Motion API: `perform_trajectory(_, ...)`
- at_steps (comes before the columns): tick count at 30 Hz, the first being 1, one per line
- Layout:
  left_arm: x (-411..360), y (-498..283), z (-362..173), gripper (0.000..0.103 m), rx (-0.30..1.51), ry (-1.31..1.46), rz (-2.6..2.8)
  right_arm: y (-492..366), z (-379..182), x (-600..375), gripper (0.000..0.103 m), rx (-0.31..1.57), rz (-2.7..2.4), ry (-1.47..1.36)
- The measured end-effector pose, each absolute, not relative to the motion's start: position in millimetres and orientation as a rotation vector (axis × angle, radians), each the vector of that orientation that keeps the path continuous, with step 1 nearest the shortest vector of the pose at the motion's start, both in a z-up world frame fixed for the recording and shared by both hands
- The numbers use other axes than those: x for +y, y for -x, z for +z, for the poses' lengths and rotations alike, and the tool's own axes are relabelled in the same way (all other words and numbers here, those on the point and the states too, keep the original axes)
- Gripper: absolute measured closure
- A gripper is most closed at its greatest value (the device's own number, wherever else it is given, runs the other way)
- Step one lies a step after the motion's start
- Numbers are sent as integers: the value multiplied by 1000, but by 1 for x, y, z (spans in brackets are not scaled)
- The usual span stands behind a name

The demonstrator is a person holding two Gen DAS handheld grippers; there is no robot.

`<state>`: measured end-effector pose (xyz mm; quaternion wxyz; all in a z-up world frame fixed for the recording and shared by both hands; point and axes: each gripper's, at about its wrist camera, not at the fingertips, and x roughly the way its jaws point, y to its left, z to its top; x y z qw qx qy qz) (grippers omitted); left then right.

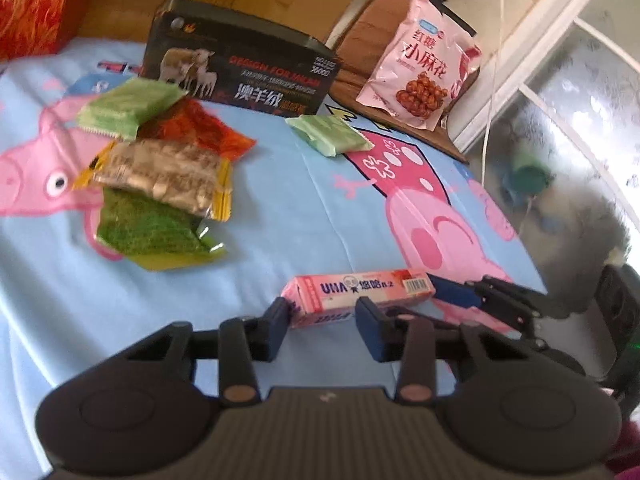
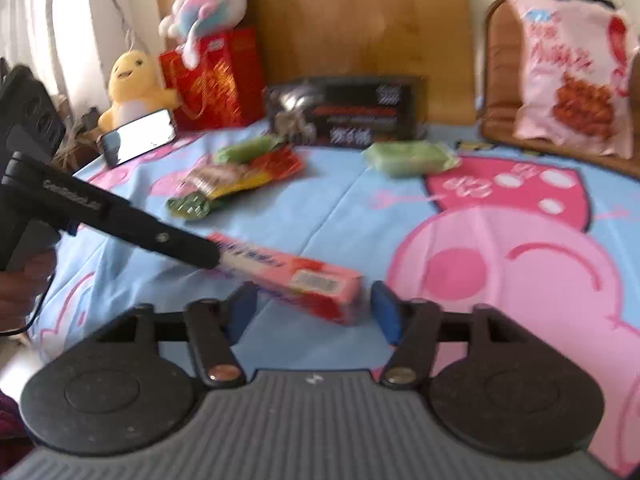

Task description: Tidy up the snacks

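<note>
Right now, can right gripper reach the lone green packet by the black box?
Likely not yet: pink box, clamped by left gripper, sits inside the open right gripper; green packet lies beyond.

- A yellow plush toy (image 2: 130, 82) sits by the curtain (image 2: 60, 20).
- A phone (image 2: 138, 136) leans near it.
- A red gift bag (image 2: 216, 80) stands beside, with a pink plush (image 2: 208, 8) on top.
- A wooden headboard (image 2: 360, 20) is behind.
</note>
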<state>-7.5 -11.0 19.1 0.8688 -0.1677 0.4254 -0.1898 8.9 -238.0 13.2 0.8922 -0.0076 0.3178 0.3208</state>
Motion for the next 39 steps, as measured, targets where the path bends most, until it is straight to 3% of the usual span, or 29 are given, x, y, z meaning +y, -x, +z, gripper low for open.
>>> perform_trajectory(9,14,-17,60,66,753,365,-365,-30,43,-228,52,554,640,-5)
perform_trajectory(19,58,-113,112,66,596,312,-262,-128,89,-178,52,362,648,16)
perform_trajectory(23,69,-156,107,60,594,302,-218,-175,87,-157,50,364,646,9)
perform_trajectory(27,78,-177,94,54,619,285,-171,-218,71,-142,37,430,650,-51)
perform_trajectory(33,121,-136,84,50,589,397,-145,-206,64,-186,37,457,648,-251)
perform_trajectory(39,143,-114,46,48,705,523,-80,-168,48,-193,42,559,806,-252)
